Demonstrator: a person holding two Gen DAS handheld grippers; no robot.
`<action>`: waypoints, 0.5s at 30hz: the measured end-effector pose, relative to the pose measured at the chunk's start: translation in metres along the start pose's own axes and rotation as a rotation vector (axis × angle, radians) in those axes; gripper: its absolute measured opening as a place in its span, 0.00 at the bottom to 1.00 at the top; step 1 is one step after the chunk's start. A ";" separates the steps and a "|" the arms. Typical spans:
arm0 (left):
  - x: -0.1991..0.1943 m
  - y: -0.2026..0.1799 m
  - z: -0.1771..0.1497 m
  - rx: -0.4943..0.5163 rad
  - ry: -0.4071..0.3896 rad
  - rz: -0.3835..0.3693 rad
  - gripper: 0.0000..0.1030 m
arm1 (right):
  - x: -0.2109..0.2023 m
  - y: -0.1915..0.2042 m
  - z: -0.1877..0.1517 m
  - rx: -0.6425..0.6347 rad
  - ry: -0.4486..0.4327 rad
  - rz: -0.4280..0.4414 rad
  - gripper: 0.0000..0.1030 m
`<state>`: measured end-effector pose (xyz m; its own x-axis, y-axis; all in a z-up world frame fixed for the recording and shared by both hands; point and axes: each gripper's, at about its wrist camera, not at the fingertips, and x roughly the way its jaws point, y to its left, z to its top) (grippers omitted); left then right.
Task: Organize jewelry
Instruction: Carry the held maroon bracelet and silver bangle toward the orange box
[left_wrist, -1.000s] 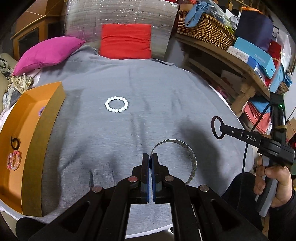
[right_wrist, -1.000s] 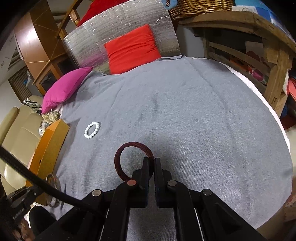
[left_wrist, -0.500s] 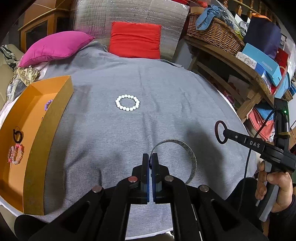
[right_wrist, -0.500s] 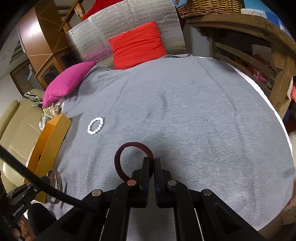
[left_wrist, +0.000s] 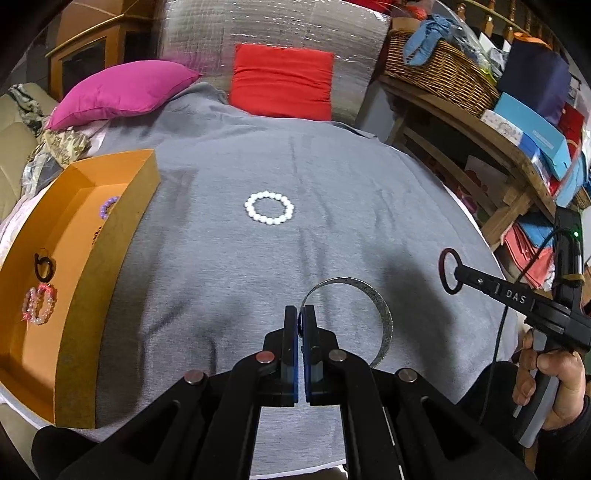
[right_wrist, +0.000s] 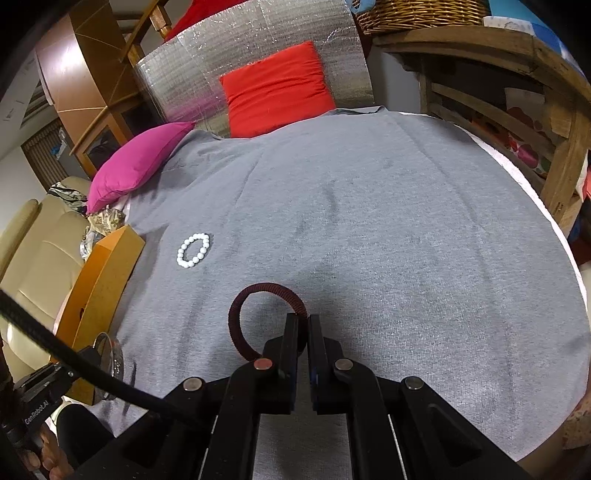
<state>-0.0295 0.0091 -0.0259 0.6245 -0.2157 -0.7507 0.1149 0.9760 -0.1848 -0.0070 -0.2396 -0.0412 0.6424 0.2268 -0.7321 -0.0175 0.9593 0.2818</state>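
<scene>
My left gripper (left_wrist: 300, 314) is shut on a thin silver bangle (left_wrist: 384, 317) and holds it above the grey cloth near the table's front. My right gripper (right_wrist: 303, 321) is shut on a dark red woven bracelet (right_wrist: 236, 325); it also shows in the left wrist view (left_wrist: 448, 271) at the right. A white bead bracelet (left_wrist: 269, 208) lies on the cloth in the middle, also in the right wrist view (right_wrist: 193, 250). An orange box (left_wrist: 110, 236) at the left holds a pink bead bracelet (left_wrist: 38, 304), a black ring (left_wrist: 44, 263) and a purple bracelet (left_wrist: 108, 206).
The round table is covered by a grey cloth (left_wrist: 332, 177). A pink cushion (left_wrist: 122, 88) and a red cushion (left_wrist: 282, 81) lie at the far edge. A wooden shelf (left_wrist: 480, 122) with a wicker basket (left_wrist: 436, 70) and boxes stands at the right.
Both grippers have shifted a little toward the far side with their bracelets held; the box and white bracelet now sit nearer the view's centre. Nothing was let go.
</scene>
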 end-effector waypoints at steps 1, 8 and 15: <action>0.001 0.003 0.000 -0.009 0.001 0.009 0.02 | 0.001 0.001 0.000 -0.002 0.002 0.001 0.05; 0.012 0.030 0.006 -0.076 0.031 0.104 0.02 | 0.011 0.016 0.000 -0.027 0.017 0.030 0.05; 0.018 0.047 0.008 -0.106 0.049 0.151 0.02 | 0.013 0.034 -0.001 -0.057 0.022 0.055 0.05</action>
<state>-0.0067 0.0515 -0.0430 0.5900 -0.0705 -0.8043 -0.0612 0.9894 -0.1316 -0.0001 -0.2037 -0.0424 0.6224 0.2824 -0.7300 -0.0964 0.9532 0.2865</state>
